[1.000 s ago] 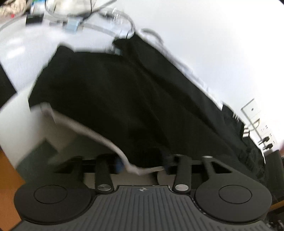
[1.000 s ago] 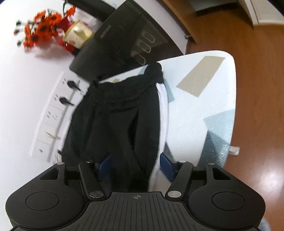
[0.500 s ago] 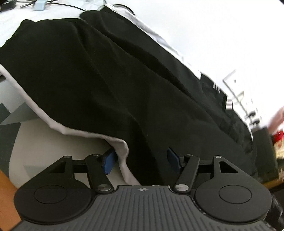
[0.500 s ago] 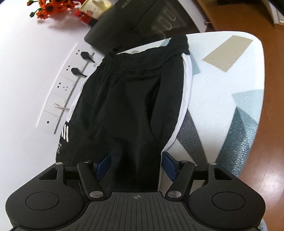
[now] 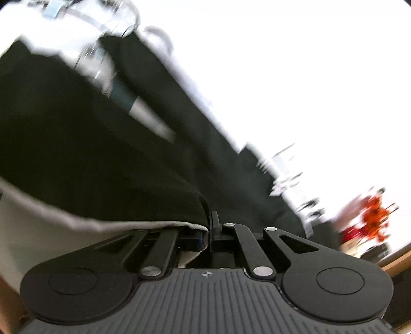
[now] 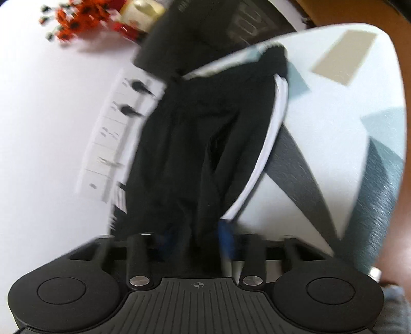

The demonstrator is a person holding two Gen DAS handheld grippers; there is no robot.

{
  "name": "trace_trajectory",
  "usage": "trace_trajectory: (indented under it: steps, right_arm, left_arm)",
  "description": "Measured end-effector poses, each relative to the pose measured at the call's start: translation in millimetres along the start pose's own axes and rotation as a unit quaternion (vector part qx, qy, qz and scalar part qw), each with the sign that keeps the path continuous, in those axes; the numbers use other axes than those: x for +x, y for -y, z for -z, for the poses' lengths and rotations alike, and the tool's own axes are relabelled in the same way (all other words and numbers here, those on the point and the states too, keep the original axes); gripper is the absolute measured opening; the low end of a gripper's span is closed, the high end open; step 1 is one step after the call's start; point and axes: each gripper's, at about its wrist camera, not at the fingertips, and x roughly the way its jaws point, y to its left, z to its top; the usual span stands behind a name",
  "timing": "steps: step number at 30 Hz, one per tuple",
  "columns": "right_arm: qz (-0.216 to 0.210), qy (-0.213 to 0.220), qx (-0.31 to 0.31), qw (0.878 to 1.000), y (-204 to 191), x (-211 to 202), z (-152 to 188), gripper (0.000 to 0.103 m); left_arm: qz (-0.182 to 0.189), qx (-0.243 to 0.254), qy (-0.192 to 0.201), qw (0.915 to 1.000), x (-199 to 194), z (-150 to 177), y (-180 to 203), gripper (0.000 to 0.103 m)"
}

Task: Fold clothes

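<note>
Black trousers (image 6: 192, 141) with a white side stripe (image 6: 272, 128) lie on the patterned white table (image 6: 334, 128), waistband (image 6: 231, 74) at the far end. My right gripper (image 6: 196, 239) sits over the near part. Its jaws are closing, and the blue pads (image 6: 226, 236) press a gathered bunch of black cloth between them. In the left wrist view the trousers (image 5: 102, 154) spread away from me. My left gripper (image 5: 208, 231) is shut on their near edge, where the white stripe (image 5: 115, 223) runs in, and the cloth there is raised off the table (image 5: 25, 231).
Wall sockets with black plugs (image 6: 123, 110) run along the white wall to the left of the trousers. Orange flowers (image 6: 74, 18) and a dark appliance (image 6: 218, 23) stand past the table's far end. Wooden floor (image 6: 400, 51) lies beyond the right edge. Cables (image 5: 115, 12) lie at the trousers' other end.
My left jaws have shut on the striped edge and the hand has risen with it. The right pads have drawn together on the black cloth. Both views are now blurred.
</note>
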Motion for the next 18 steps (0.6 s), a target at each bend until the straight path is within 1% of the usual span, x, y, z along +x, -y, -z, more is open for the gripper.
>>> trace_trajectory:
  steps: [1,3,4,5,6,7,9,11,13,14,18]
  right_arm:
    - [-0.002,0.016,0.004,1.000,-0.1,-3.3,-3.5,0.017]
    - [-0.004,0.048,0.013,0.999,0.6,-10.1,-10.3,0.018]
    - [0.002,0.063,0.020,0.998,4.2,-13.7,-13.8,0.022]
    - [0.013,0.073,0.028,0.997,8.1,-15.9,-16.8,0.037]
    - [0.025,0.081,0.037,0.996,11.8,-17.6,-18.1,0.044]
    - [0.038,0.088,0.044,0.994,15.6,-17.9,-19.0,0.045]
    - [0.075,0.088,0.057,0.992,23.7,-14.3,-18.7,0.053]
    - [0.095,0.093,0.070,0.989,30.0,-17.0,-15.2,0.049]
    - [0.112,0.110,0.065,0.985,27.0,-18.7,-9.2,0.053]
    - [0.114,0.110,0.057,0.986,25.2,-18.6,-7.4,0.056]
    - [0.097,0.063,0.041,0.992,23.2,-21.7,8.2,0.056]
  left_arm:
    - [0.008,0.002,0.016,0.9998,-8.5,-7.3,2.3,0.004]
    - [0.007,0.004,0.036,0.9993,-14.5,-17.2,10.1,0.004]
    - [0.004,0.004,0.042,0.9991,-18.8,-19.3,11.5,0.004]
    - [-0.001,0.008,0.047,0.9989,-22.0,-20.2,12.7,0.004]
    - [-0.007,0.012,0.052,0.9985,-25.1,-21.1,14.0,0.004]
    - [-0.013,0.020,0.057,0.9981,-25.2,-20.3,18.6,0.004]
    - [-0.018,0.029,0.065,0.9973,-26.3,-21.2,24.1,0.004]
    - [-0.022,0.039,0.070,0.9965,-24.2,-26.5,32.3,0.004]
    - [-0.029,0.060,0.076,0.9949,-27.4,-29.3,38.4,0.004]
    - [-0.029,0.060,0.079,0.9947,-29.3,-30.7,39.7,0.004]
    - [-0.029,0.059,0.090,0.9938,-37.0,-36.7,44.7,0.004]
